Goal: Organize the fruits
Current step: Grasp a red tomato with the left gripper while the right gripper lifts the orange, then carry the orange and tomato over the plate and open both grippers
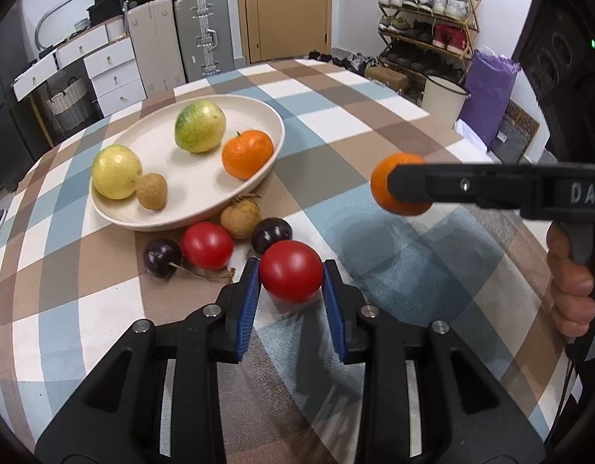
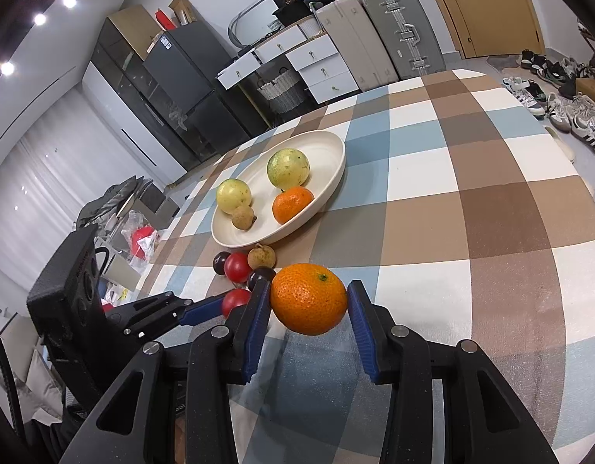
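Left gripper (image 1: 291, 276): black angular linkage arms, silver pivot screws, blue ribbed finger pads (image 1: 248, 309). Right gripper (image 2: 309, 299): identical build; white "DAS" lettering; bare-skinned hand (image 1: 572, 294) visible.

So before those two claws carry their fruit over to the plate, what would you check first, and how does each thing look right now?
1. Left gripper shut on the round red tomato: ok, both blue pads touch it.
2. Right gripper shut on the dimpled orange mandarin: ok, and it is lifted off the checked tablecloth.
3. Tomato lifted clear: cannot tell.
4. Free space in the shallow cream plate: ok, bare patch in the middle.
5. Path for the left gripper: not ok, the other red tomato, brown longan and dark plum lie between it and the plate.
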